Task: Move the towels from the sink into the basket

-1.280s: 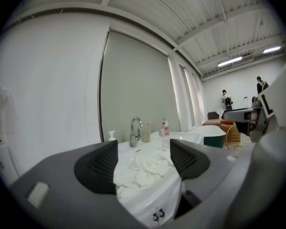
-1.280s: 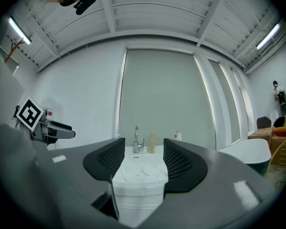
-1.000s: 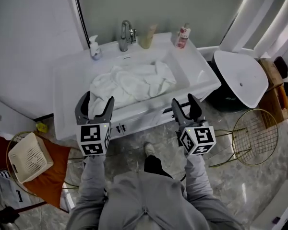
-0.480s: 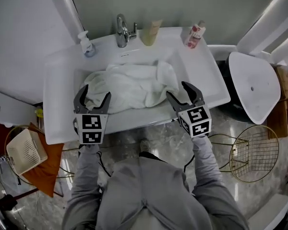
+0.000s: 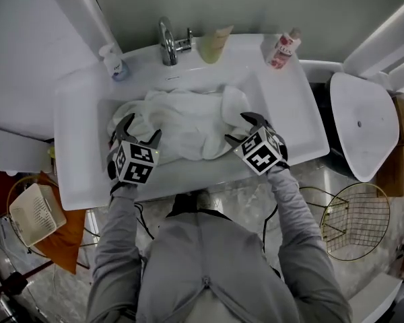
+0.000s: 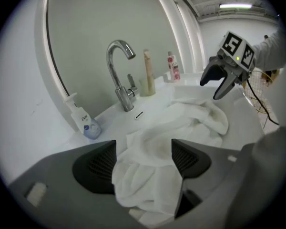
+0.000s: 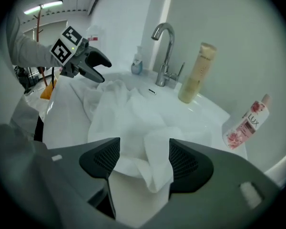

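**a:** so what's the layout, left to right?

**b:** the cream basket (image 5: 32,214) is way off at 8 o'clock from the sink (image 5: 74,123), well apart from it. a pump bottle (image 5: 112,60) sits on the rim at 11 o'clock. the left gripper (image 5: 140,128) is over the basin's 8 o'clock side. its fingers are released and the jaws have just been opening wider. a towel fold lies between the pads, not pinched.

**a:** and the towels?

**b:** the towels (image 5: 188,120) are all bunched up in the basin, right under the faucet (image 5: 167,40) at 12 o'clock. there's a tube (image 5: 215,44) at 1 o'clock. the right gripper (image 5: 237,130) is at the pile's 4 o'clock edge. its jaws have also just been opening and a loose flap sits between them, ungripped. a pink bottle (image 5: 283,49) is at 2 o'clock.
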`<state>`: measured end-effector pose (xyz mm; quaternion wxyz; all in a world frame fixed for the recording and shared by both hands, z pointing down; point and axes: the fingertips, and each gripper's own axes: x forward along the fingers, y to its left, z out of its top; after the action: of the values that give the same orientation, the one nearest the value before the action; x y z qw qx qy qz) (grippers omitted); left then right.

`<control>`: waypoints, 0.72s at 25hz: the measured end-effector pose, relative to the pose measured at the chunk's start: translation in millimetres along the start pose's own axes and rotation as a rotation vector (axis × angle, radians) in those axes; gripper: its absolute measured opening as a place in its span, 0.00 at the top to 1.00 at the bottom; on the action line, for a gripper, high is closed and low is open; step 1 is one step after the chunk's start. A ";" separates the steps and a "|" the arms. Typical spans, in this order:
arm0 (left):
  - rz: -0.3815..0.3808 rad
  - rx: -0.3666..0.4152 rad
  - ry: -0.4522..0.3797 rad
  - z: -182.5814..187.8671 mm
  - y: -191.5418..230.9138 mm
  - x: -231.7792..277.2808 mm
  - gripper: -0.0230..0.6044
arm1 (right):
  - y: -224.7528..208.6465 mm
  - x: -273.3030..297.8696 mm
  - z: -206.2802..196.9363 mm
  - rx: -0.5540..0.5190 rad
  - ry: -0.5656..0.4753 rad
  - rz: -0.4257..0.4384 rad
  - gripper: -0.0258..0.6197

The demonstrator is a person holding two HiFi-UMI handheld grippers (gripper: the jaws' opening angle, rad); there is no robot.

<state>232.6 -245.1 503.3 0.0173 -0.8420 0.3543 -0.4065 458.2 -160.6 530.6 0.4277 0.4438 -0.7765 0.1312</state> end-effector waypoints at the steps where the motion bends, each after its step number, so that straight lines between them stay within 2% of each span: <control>1: -0.011 0.007 0.011 -1.5 -0.2 8.9 0.34 | 0.5 7.3 -2.1 -0.015 0.027 0.016 0.49; 6: -0.075 0.070 0.062 -11.4 -6.4 46.5 0.33 | 8.3 38.8 -17.5 -0.043 0.167 0.136 0.49; 11: -0.154 0.039 0.088 -18.6 -7.0 69.3 0.33 | -2.2 65.1 -22.6 -0.090 0.254 0.146 0.49; 18: -0.244 0.062 0.127 -25.9 -19.3 89.8 0.33 | -4.1 95.8 -34.0 -0.127 0.356 0.193 0.48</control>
<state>263.3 -278.7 587.2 -0.0289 -0.8503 0.2371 -0.4689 457.1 -198.4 625.0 0.5706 0.3096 -0.7343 0.1986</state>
